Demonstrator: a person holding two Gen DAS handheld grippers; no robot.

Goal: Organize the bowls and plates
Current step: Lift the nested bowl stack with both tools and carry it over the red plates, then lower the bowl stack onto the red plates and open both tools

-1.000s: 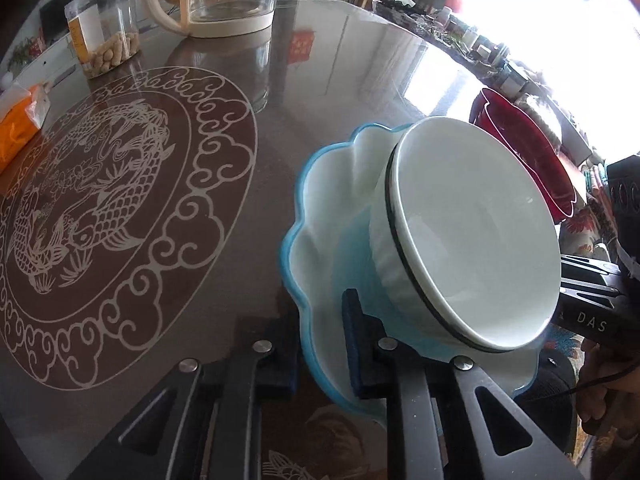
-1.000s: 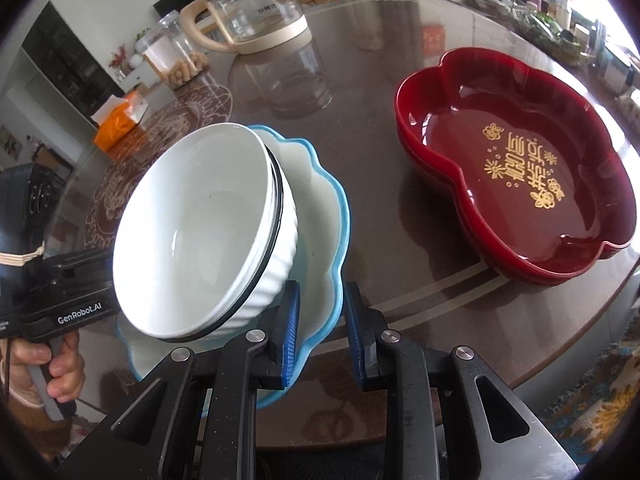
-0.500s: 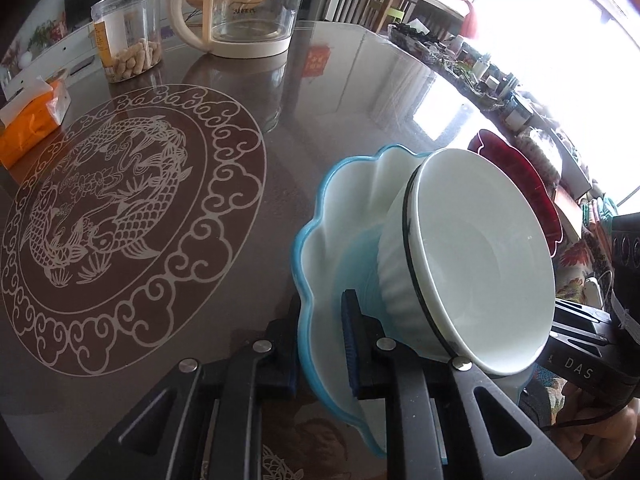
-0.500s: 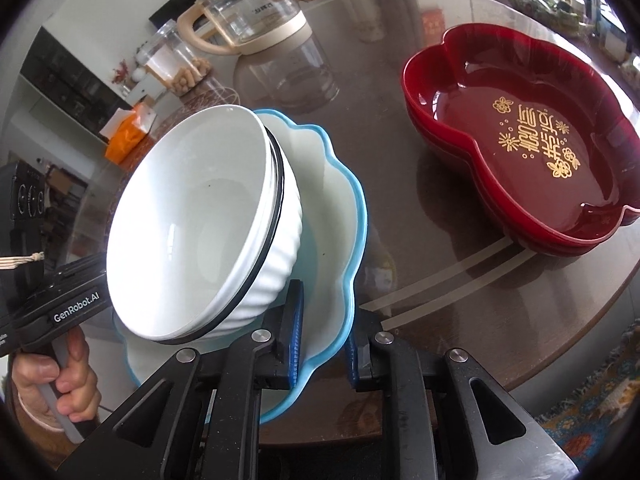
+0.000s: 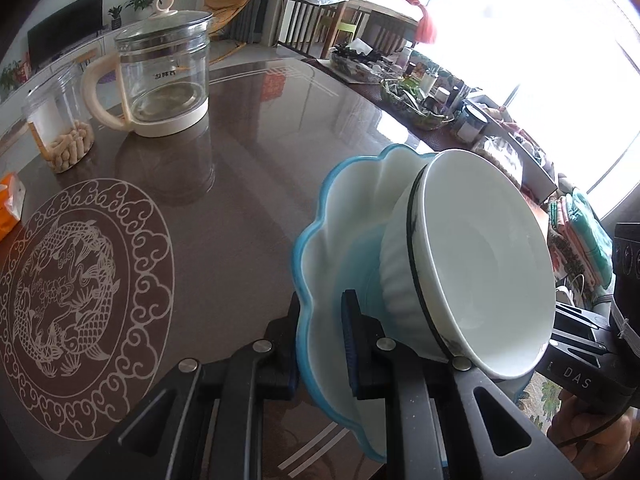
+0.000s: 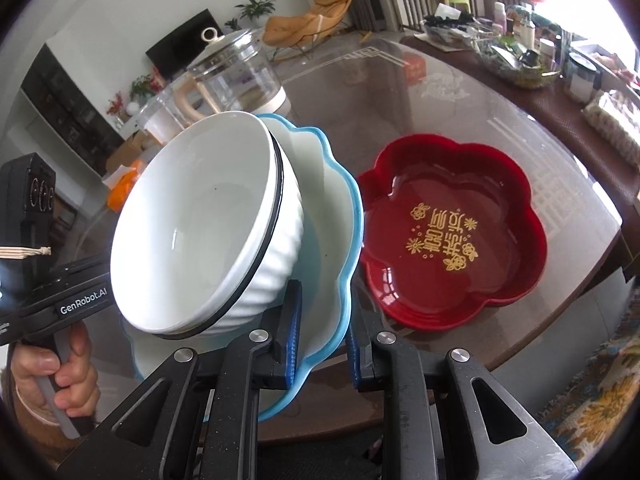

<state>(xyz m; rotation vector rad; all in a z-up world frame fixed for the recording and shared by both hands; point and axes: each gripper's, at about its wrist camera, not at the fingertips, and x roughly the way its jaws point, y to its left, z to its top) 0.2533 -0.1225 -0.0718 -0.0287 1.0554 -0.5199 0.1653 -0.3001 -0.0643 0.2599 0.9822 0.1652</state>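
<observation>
A blue-rimmed scalloped plate (image 5: 332,240) (image 6: 328,216) carries a white ribbed bowl (image 5: 480,256) (image 6: 200,240) with a black rim line. My left gripper (image 5: 320,344) is shut on the plate's near rim. My right gripper (image 6: 322,332) is shut on the plate's opposite rim. Both hold the plate with the bowl in the air above the table. A red flower-shaped dish (image 6: 452,236) with gold characters sits on the table to the right of it in the right wrist view.
A glass kettle (image 5: 160,80) (image 6: 236,76) and a jar of peanuts (image 5: 60,128) stand at the table's far side. An orange tissue pack (image 5: 10,204) lies at the left. Clutter of jars and trays (image 6: 520,56) lines the far right edge.
Both grippers have raised the plate with the bowl higher above the table. The cameras now look more level, and the red dish appears farther below.
</observation>
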